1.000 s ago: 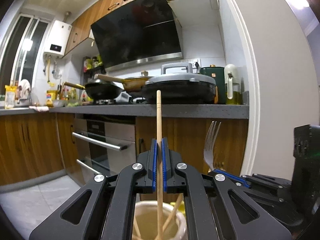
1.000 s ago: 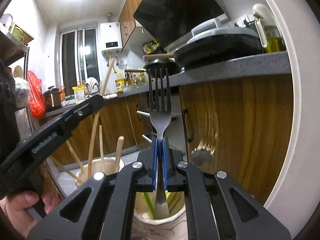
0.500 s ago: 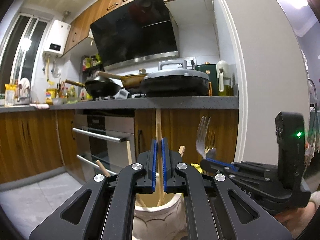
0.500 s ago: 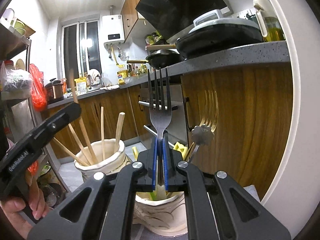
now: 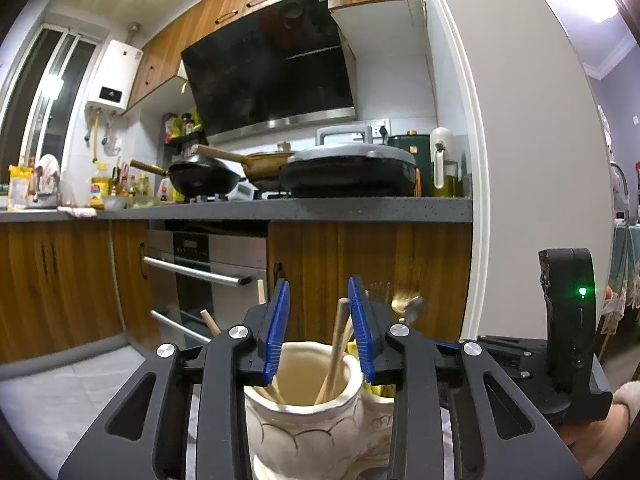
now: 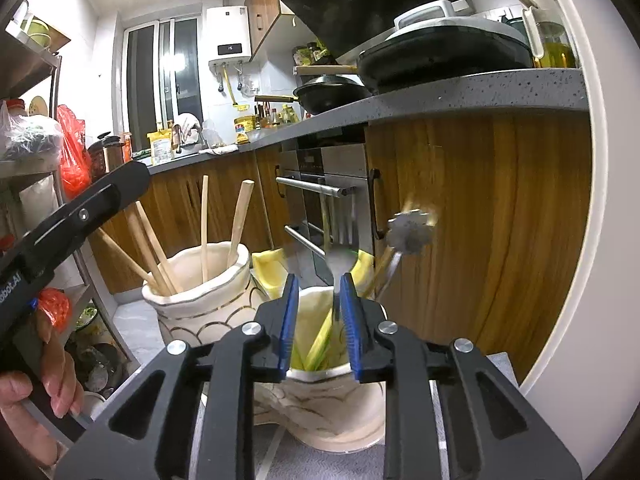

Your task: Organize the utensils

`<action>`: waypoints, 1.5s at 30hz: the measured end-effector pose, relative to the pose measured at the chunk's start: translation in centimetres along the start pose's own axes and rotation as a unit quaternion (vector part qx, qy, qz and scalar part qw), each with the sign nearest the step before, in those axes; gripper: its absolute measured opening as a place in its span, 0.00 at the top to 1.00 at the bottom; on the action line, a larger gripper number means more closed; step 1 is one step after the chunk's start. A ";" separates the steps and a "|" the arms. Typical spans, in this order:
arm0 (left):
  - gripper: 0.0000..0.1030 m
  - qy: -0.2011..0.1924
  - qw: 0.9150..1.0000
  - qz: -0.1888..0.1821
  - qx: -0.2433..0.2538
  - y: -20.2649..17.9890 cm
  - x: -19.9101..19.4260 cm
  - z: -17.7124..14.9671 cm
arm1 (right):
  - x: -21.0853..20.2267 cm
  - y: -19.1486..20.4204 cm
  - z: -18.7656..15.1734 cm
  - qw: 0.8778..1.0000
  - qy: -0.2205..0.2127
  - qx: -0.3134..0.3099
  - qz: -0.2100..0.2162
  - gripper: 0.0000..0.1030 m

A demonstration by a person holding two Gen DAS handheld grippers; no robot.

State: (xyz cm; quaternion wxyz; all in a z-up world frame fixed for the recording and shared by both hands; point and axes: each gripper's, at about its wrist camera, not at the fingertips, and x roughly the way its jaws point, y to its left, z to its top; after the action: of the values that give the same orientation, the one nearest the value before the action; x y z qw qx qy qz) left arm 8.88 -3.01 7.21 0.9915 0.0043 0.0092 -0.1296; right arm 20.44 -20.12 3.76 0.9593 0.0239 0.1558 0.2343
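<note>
You're at the drop-off: left gripper (image 5: 319, 330) jaws have just sprung apart, the chopstick (image 5: 335, 346) loose between them, standing in the left jar (image 5: 304, 412); right gripper (image 6: 318, 322) has just let go too, the fork (image 6: 340, 254) blurred and sliding into the right jar (image 6: 320, 412). Next, back both tools out w/o clipping the sticks. Only the right cam shows the fork & your left hand (image 6: 32, 396); left cam shows the chopstick's free.
</note>
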 end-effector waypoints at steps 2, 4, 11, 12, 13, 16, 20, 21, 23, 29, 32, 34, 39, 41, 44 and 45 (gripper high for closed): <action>0.65 -0.007 1.000 0.001 0.002 -0.3 -0.6 0.2 | -1.1 0.1 -0.2 1.000 -0.008 -0.004 -0.004 0.79; 0.63 -0.013 1.000 0.003 0.009 -0.7 -1.4 0.4 | -2.1 0.2 -0.4 1.000 -0.010 -0.005 -0.006 0.79; 0.48 0.008 1.000 -0.001 0.003 -1.5 -4.7 -0.5 | -5.0 0.3 -2.4 1.000 0.012 -0.008 0.000 0.50; 0.45 0.017 1.000 0.002 0.000 -1.5 -5.1 -0.9 | -5.4 0.5 -2.8 1.000 0.012 -0.013 -0.001 0.45; 0.43 0.022 1.000 0.004 -0.002 -1.4 -5.3 -1.2 | -5.9 0.7 -3.1 1.000 0.011 -0.019 -0.003 0.40; 0.36 0.042 0.999 0.012 -0.008 -1.2 -6.2 -2.3 | -6.9 1.1 -3.9 0.999 0.010 -0.032 -0.010 0.28; 0.23 0.066 0.997 0.028 -0.015 -0.8 -7.3 -3.7 | -7.9 1.3 -4.3 0.999 0.006 -0.033 -0.013 0.18; 0.22 0.068 0.997 0.034 -0.015 -0.7 -7.6 -3.9 | -8.2 1.4 -4.4 0.999 0.001 -0.036 -0.019 0.13; 0.17 0.078 0.996 0.046 -0.017 -0.4 -8.1 -4.6 | -8.5 1.5 -4.6 0.999 -0.006 -0.040 -0.029 0.08; 0.08 0.095 0.992 0.083 -0.015 0.3 -8.7 -5.8 | -8.9 1.7 -4.9 0.997 -0.024 -0.048 -0.056 0.05; 0.06 0.099 0.991 0.094 -0.007 0.3 -8.6 -6.2 | -9.0 2.0 -5.2 0.996 -0.033 -0.058 -0.062 0.05; 0.06 0.108 0.989 0.096 -0.008 0.4 -8.5 -6.5 | -9.1 2.2 -5.4 0.995 -0.037 -0.064 -0.060 0.05; 0.06 0.118 0.988 0.095 0.002 0.2 -8.2 -6.9 | -9.0 2.4 -5.8 0.994 -0.039 -0.076 -0.062 0.05; 0.06 0.120 0.988 0.093 -0.002 0.4 -8.1 -6.9 | -8.9 2.5 -6.0 0.994 -0.040 -0.079 -0.063 0.05; 0.06 0.126 0.988 0.092 -0.004 0.5 -7.9 -7.0 | -8.7 2.2 -5.9 0.995 -0.033 -0.074 -0.059 0.05; 0.06 0.127 0.988 0.092 -0.003 0.5 -7.9 -7.0 | -8.7 2.1 -6.0 0.995 -0.033 -0.070 -0.057 0.05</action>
State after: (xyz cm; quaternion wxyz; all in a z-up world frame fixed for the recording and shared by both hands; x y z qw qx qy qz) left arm 1.28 -0.47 0.39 0.9900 0.0182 0.1347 -0.0364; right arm 10.38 -22.42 0.79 0.9750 -0.0444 0.1085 0.1886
